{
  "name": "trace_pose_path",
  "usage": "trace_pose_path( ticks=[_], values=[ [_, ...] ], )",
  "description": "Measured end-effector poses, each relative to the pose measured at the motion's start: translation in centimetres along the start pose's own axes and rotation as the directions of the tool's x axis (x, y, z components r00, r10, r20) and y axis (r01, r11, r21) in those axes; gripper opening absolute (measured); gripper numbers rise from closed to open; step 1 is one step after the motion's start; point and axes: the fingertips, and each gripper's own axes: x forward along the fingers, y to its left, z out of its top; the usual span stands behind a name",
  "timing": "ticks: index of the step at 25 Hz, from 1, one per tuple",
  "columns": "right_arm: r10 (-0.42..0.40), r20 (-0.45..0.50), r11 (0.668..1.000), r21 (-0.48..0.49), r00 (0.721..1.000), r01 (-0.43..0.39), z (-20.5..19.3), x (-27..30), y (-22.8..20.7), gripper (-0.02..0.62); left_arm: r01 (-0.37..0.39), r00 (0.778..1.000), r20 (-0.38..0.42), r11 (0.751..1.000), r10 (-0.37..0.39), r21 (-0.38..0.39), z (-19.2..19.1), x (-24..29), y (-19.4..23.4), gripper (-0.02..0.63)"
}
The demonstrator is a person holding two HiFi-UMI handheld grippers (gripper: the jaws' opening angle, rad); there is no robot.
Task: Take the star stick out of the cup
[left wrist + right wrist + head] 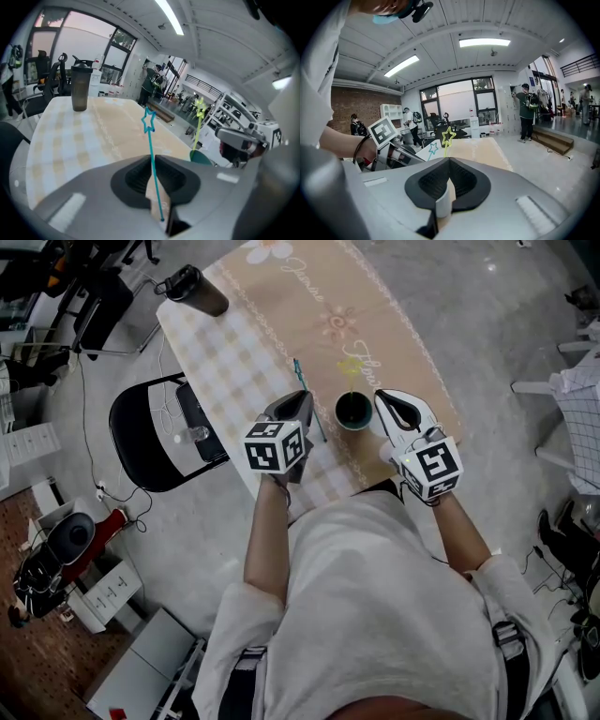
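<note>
A thin blue star stick [149, 121] rises between the jaws of my left gripper [153, 161], which is shut on its shaft. Seen from the head view, that blue star stick [309, 399] lies slanted over the table beside my left gripper [301, 398], just left of the dark green cup [353, 412]. A yellow star stick [350, 367] stands in the cup. My right gripper [383, 399] hovers at the cup's right side, shut and holding nothing. From the right gripper view, the yellow star [448, 136] and blue star [433, 148] show beyond the shut right gripper [449, 165].
A dark shaker bottle [192, 289] stands at the table's far left corner. A black chair [155, 442] sits left of the table [281, 306], whose near edge is by my body. People stand far off in the room.
</note>
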Motion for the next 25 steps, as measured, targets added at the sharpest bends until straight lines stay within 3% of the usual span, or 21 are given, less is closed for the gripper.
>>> trace_pose_path(
  ticks=[7, 14, 20, 23, 25],
  values=[
    [0.006, -0.014, 1.0, 0.014, 1.0, -0.006, -0.4, 0.4, -0.5, 0.0, -0.09, 0.993, -0.071, 0.995, 0.093, 0.036, -1.6, 3.1, 1.8, 0.02],
    [0.03, -0.031, 0.999, 0.025, 0.999, -0.029, -0.6, 0.7, -0.7, 0.0, -0.141, 0.98, -0.144, 0.99, 0.14, 0.007, -3.5, 4.9, 2.9, 0.02],
    [0.044, -0.053, 0.999, 0.027, 0.998, -0.043, -1.1, 0.4, -0.2, 0.0, -0.18, 0.974, -0.138, 0.984, 0.178, -0.002, -3.6, 4.7, 3.4, 0.027],
    [0.028, -0.059, 0.999, 0.027, 0.998, -0.027, -1.2, 0.0, -0.1, 0.0, -0.179, 0.976, -0.126, 0.984, 0.177, -0.001, -3.5, 3.8, 3.2, 0.106],
    [0.013, -0.06, 1.0, 0.025, 0.998, -0.011, -1.1, -0.3, 0.1, 0.0, -0.173, 0.98, -0.099, 0.985, 0.173, 0.004, -3.2, 2.8, 3.0, 0.107]
  ],
)
